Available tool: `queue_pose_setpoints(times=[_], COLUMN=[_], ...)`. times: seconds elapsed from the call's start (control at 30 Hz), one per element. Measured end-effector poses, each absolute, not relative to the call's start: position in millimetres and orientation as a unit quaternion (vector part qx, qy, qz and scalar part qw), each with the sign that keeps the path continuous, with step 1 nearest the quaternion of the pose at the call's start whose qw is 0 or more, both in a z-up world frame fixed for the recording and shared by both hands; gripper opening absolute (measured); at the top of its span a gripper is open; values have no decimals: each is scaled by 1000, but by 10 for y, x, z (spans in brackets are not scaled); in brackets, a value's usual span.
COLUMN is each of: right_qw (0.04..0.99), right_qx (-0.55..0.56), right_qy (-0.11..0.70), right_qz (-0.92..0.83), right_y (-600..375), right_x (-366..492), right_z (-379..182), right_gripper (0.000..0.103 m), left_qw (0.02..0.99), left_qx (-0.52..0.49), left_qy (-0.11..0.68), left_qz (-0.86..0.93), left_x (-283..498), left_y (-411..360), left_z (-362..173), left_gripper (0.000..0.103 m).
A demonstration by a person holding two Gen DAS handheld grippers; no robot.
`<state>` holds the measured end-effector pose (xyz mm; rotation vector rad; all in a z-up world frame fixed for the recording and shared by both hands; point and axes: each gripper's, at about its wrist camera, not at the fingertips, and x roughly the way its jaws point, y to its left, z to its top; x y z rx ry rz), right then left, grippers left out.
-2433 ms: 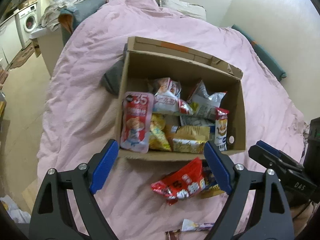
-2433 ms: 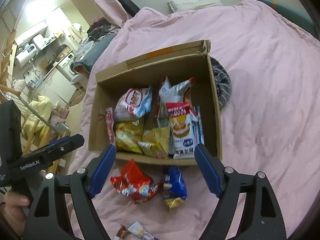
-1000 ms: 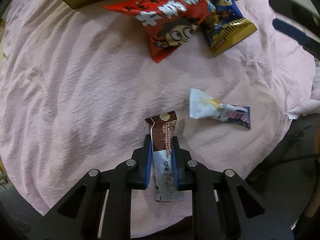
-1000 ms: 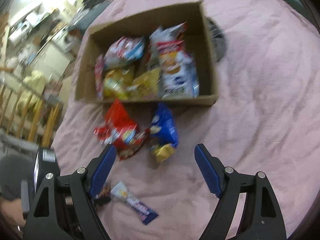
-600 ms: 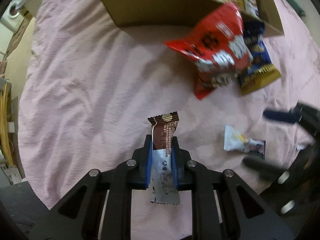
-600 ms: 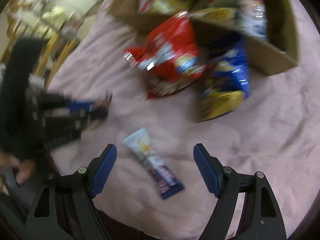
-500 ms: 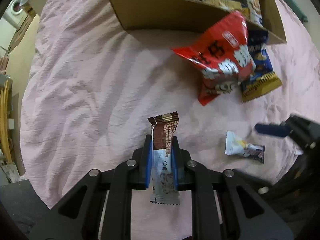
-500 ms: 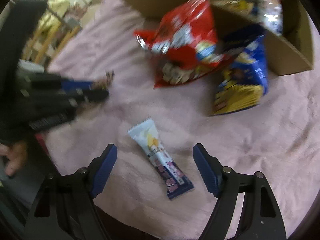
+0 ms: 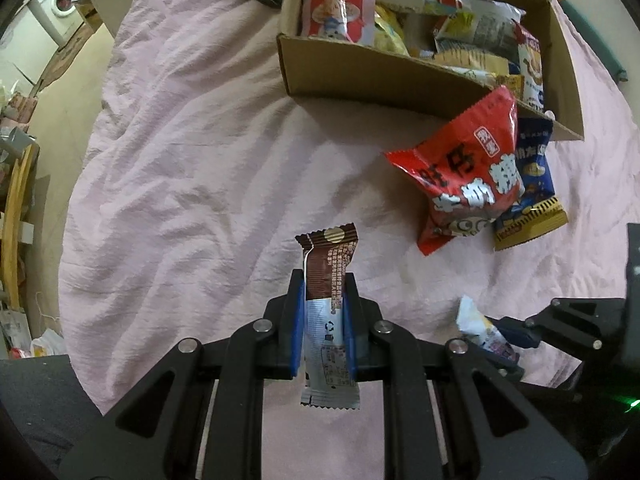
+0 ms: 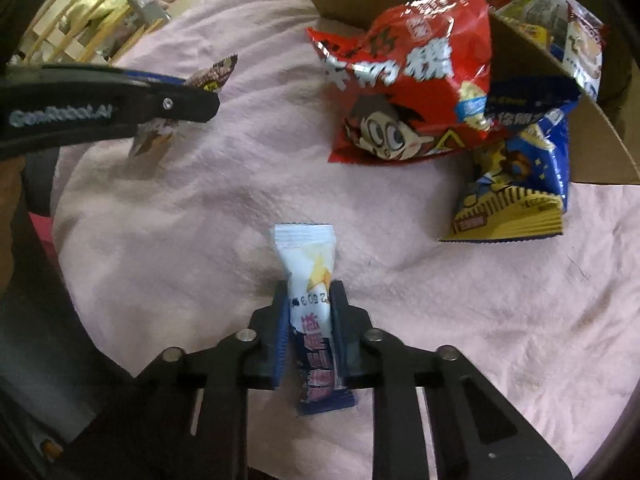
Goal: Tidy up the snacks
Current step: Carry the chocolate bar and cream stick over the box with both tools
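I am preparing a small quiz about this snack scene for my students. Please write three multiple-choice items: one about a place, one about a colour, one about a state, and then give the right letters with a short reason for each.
1. Where does the red snack bag lie?
A. inside the cardboard box
B. on the pink bedcover, in front of the box
C. in the left gripper

2. What colours has the small packet in the right gripper?
A. white and dark blue
B. green and orange
C. all red

3. In what state is the left gripper?
A. open, with nothing in it
B. shut on the blue snack bag
C. shut on the brown bar

Answers:
1 B: the bag rests on the pink bedcover before the near wall of the cardboard box.
2 A: white at the far end, dark blue at the near end.
3 C: both pads press the brown bar.
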<state>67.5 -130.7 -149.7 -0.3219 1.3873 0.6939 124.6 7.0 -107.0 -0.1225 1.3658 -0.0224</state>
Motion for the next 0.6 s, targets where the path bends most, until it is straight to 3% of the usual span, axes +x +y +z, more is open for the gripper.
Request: queue_pose_setpoints(times=[0.3,0.6], right_qw=[732,780], right_qx=[-37,29], right_qy=[591,518], right_qz=[338,350], right_y=[-1556,-1801], right_x=[786,953], right_z=[-1129,-621], right_gripper=[19,19], left_qw=[781,817], left_qx=[-56,-70], left_qy=[623,572], left_qz=[-2,5], left_x=[1089,1158], left_y=[54,44], left_z=[-1117,-660], left_gripper=[14,14])
